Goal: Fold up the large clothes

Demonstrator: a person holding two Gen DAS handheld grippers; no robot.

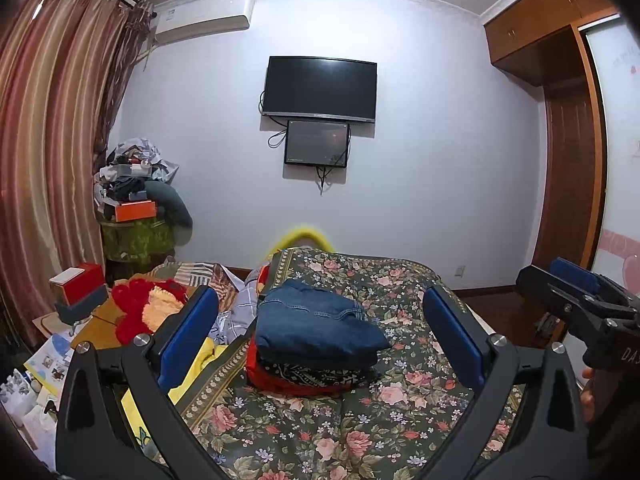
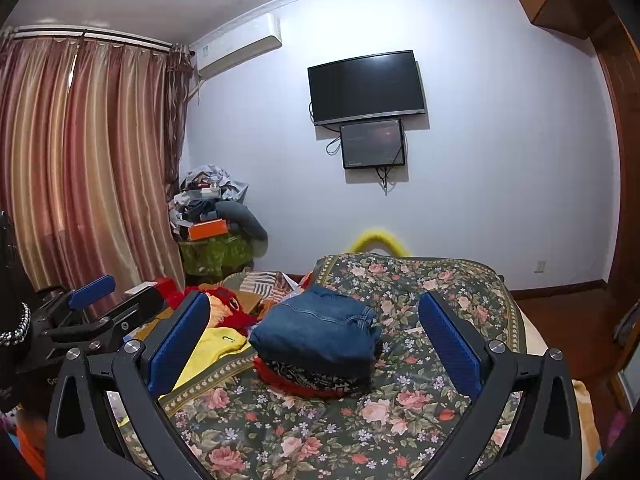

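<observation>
Denim, a folded blue pair of jeans (image 1: 320, 320), lies atop a folded red-and-black patterned garment (image 1: 304, 376) on the floral-covered bed (image 1: 400, 420). Left tongs (image 1: 320, 332) and right tongs (image 2: 316, 336) both hover spread, empty, near the stack.

Both hand-held grippers (image 1: 320, 332) (image 2: 316, 332) wide open

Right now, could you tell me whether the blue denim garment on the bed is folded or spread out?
Folded: the denim garment lies as a compact bundle atop a red patterned piece on the floral bedspread.
</observation>
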